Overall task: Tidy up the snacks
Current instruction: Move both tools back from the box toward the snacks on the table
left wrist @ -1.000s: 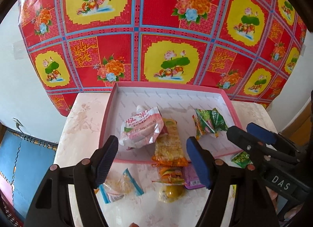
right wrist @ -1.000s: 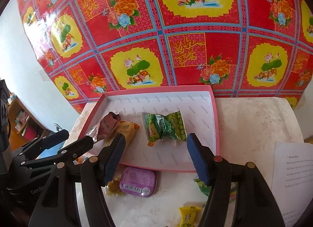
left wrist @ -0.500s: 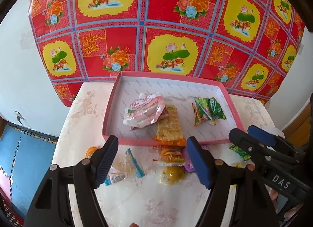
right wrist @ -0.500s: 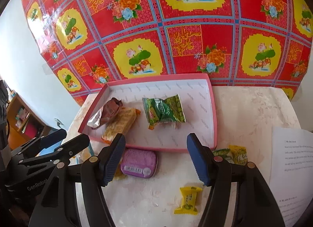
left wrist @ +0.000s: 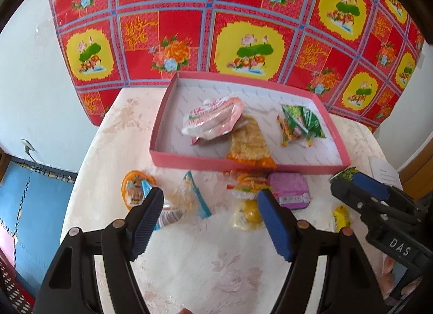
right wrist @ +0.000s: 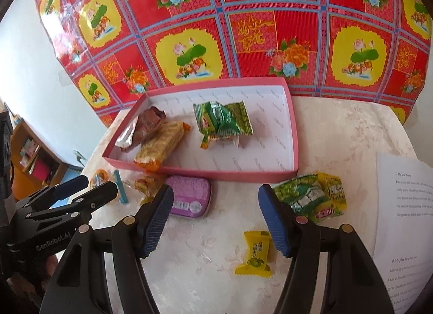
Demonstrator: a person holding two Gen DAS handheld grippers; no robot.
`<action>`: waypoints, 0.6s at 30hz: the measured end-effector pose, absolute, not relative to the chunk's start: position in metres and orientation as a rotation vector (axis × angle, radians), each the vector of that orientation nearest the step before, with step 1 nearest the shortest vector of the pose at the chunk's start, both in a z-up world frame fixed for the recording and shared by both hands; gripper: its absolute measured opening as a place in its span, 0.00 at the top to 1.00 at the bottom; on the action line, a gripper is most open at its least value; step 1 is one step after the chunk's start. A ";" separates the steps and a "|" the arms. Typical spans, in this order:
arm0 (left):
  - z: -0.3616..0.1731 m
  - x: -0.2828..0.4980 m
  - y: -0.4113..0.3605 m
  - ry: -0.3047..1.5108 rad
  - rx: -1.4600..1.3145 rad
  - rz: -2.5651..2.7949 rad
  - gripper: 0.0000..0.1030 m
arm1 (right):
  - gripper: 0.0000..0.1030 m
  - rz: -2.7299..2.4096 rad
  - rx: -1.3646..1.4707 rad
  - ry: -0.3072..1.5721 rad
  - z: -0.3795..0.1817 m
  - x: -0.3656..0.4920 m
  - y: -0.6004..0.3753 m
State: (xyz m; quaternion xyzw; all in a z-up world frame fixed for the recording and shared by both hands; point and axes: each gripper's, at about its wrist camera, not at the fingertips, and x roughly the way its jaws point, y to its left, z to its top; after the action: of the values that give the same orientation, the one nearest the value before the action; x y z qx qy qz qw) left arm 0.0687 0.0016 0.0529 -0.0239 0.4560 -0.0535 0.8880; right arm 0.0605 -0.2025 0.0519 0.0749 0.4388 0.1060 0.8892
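While both sets of jaws hang wide and empty, expect the right gripper [right wrist: 215, 222], nearer than the left gripper [left wrist: 209, 222], to reach the yellow candy [right wrist: 254, 253] lying below its fingertips, long axis pointing toward the pink tray [right wrist: 216, 173].

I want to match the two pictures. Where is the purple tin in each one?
Left wrist view: the purple tin lies right of centre, on the table just in front of the pink tray.
Right wrist view: the purple tin lies left of centre, beside the near-left gripper finger.
Shared landmark: the pink tray's near wall, just behind the tin in both.
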 end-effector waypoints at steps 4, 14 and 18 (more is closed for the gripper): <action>0.046 0.066 0.007 0.957 -0.057 -0.105 0.26 | 0.35 0.218 0.152 0.927 0.046 0.058 -0.207; 0.029 0.069 0.021 0.978 -0.069 -0.059 0.26 | 0.35 0.185 0.140 0.958 0.036 0.056 -0.217; 0.023 0.073 0.025 0.986 -0.074 -0.054 0.26 | 0.35 0.185 0.129 0.957 0.039 0.053 -0.218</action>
State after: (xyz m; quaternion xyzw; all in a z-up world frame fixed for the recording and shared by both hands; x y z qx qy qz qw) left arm 0.0730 0.0246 0.0225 -0.0356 0.4730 -0.0257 0.8800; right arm 0.0534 -0.2183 0.0387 0.0620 0.4595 0.0889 0.8816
